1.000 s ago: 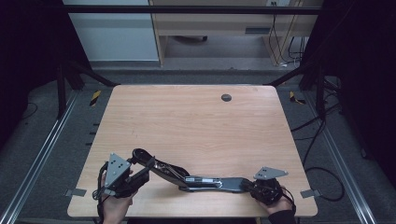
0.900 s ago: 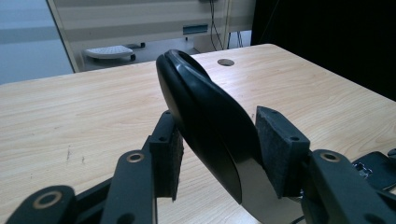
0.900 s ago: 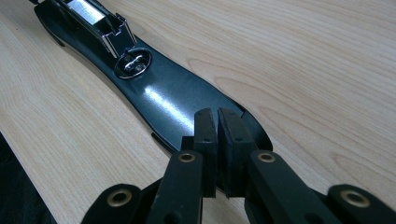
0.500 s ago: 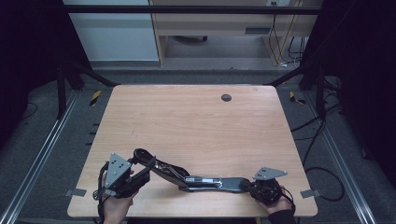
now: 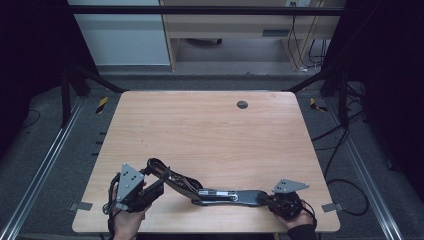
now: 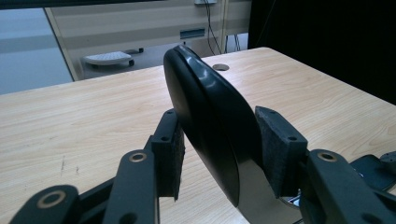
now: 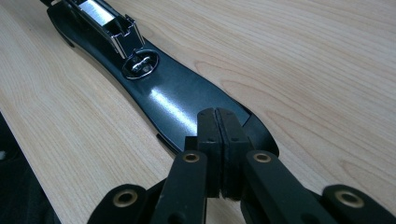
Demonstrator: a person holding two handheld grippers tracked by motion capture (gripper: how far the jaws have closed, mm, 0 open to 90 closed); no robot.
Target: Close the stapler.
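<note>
A long black stapler (image 5: 220,194) lies folded open near the table's front edge. Its base (image 7: 173,102) rests flat on the wood, with the metal staple channel (image 7: 107,18) showing. Its rounded top arm (image 6: 210,121) rises at the left end. My left gripper (image 5: 157,182) is shut on that arm, and in the left gripper view (image 6: 218,116) both pads press its sides. My right gripper (image 5: 267,199) is shut at the right end. Its closed tips (image 7: 218,114) sit over the end of the base, with nothing between the pads.
The wooden table (image 5: 210,135) has a dark round grommet (image 5: 242,104) near its far edge. Metal rails run along the floor on both sides, and cables (image 5: 340,150) lie at the right. A cabinet stands beyond the table.
</note>
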